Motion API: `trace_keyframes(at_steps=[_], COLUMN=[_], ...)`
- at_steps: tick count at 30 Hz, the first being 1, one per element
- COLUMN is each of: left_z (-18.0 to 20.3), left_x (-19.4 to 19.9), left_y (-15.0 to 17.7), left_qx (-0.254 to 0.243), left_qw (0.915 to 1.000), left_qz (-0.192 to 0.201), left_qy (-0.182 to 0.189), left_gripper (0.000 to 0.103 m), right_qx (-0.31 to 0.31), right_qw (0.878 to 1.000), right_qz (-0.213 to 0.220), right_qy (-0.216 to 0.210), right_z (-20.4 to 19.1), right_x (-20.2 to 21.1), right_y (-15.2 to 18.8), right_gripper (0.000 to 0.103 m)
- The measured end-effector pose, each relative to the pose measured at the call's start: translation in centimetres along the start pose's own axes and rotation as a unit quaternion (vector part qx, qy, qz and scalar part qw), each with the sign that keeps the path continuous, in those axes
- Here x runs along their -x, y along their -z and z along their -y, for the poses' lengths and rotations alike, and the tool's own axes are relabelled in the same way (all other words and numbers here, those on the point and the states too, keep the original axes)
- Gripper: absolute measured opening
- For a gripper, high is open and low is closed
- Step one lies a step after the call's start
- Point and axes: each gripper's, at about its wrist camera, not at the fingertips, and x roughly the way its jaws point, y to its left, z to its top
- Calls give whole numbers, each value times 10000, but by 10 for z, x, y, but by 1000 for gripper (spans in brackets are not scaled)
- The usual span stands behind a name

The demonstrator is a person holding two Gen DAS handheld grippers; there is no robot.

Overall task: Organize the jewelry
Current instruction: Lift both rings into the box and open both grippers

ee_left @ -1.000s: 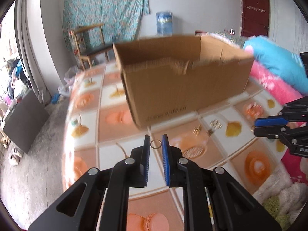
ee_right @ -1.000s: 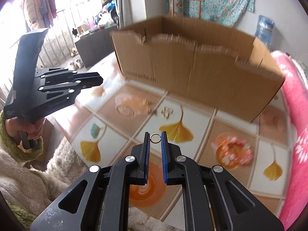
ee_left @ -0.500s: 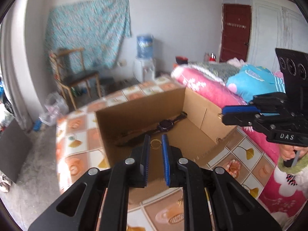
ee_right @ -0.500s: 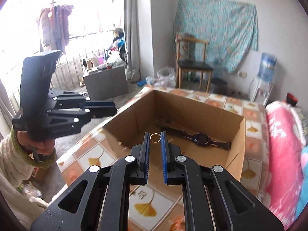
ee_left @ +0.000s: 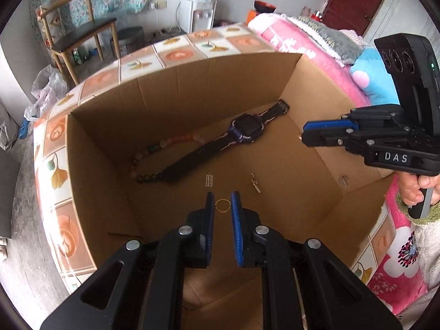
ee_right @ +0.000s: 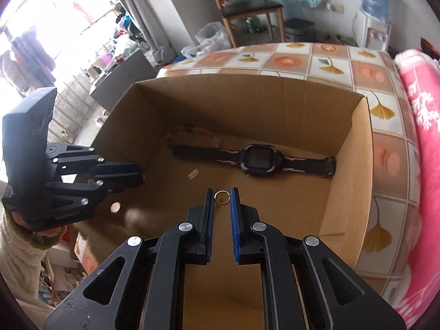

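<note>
A bench covered in a tiled cloth printed with orange rounds and yellow ginkgo leaves (ee_right: 382, 110) carried an open brown cardboard box (ee_left: 192, 88); a pink flowered blanket (ee_right: 423, 126) lay at 3 o'clock of it in the right wrist view, and a wooden chair with a dark seat (ee_left: 82, 31) and a white water dispenser (ee_left: 199, 13) stood by the wall at 12 o'clock. On the box floor lay a black wristwatch with a pink-edged strap (ee_left: 244, 130), a string of coloured stone beads (ee_left: 154, 154) and two small gold earrings (ee_left: 255, 185). The left gripper (ee_left: 222, 206) hung over the box, narrowly parted, pinching a thin gold ring (ee_left: 222, 205) between its blue pads. The right gripper (ee_right: 221, 198) was likewise nearly closed on a second small gold ring (ee_right: 221, 197) above the box floor, at 6 o'clock of the watch
</note>
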Motion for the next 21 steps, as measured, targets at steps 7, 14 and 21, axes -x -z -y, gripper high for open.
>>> trace_keyframes(at_steps=[7,14,21], left_z=[-7,-11,-3], left_x=[-5,5,47], left_y=[-7,-10,-2], left_qx=[130,246,173], left_qw=[9998,9997,9979], left_qz=[-146,15,624], left_qy=[-28,-10,-63], left_gripper=[24,25,25], right_qx=[-15,81,123], right_qw=[9999,9991,9963], right_qz=[139,387,839], right_qy=[46,174,157], right_z=[10,6,-1], right_x=[3,22,64], right_y=[-7,-5,4], right_gripper=[14,19,25])
